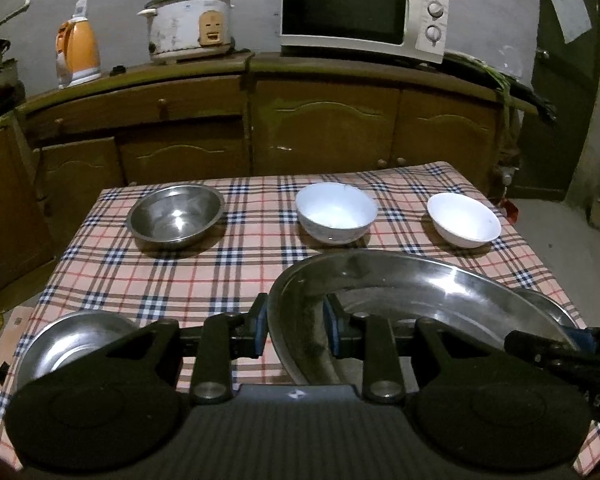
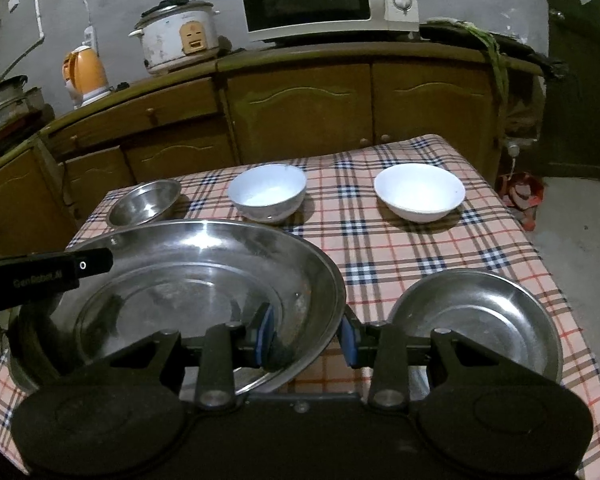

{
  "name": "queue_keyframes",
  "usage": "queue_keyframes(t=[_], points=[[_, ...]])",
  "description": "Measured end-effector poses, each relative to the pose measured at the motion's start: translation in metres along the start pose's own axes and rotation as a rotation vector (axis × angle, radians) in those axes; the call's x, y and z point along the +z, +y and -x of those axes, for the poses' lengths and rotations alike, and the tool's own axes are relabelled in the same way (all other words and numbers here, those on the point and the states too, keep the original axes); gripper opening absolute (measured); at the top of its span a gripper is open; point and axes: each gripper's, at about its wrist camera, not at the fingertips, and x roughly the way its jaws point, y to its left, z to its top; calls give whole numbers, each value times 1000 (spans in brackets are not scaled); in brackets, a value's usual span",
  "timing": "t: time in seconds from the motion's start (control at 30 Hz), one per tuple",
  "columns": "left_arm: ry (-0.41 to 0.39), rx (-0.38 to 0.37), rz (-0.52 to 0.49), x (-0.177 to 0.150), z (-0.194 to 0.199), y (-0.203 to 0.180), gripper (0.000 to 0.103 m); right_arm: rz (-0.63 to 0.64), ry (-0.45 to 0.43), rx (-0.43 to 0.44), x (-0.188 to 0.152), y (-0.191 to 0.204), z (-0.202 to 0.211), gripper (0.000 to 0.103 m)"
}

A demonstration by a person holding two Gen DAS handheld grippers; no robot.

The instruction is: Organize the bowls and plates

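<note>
Over the checked table point(image 1: 188, 280), I have both grippers, left point(image 1: 296, 330) and right point(image 2: 308, 334), pinching opposite rims of one steel plate point(image 2: 204, 280).

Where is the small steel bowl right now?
The small steel bowl sits at the table's far left in both views, left of the two white bowls and beyond the big steel plate.

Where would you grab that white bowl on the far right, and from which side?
Take the white bowl by its rim, coming down from above at the near edge, one finger inside and one outside. It stands upright and open, its wall is thin and flares outward, and bare tablecloth lies in front, so nothing blocks that approach.
</note>
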Motion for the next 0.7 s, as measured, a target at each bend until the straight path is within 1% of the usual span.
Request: queue_keyframes(t=[0.33, 0.7], points=[[-4, -8, -4, -4, -10, -5, 29, -4, -11, -11, -2, -9, -10, 44], [-11, 1, 13, -2, -13, 1, 29, 23, -15, -8, 2, -2, -17, 44]])
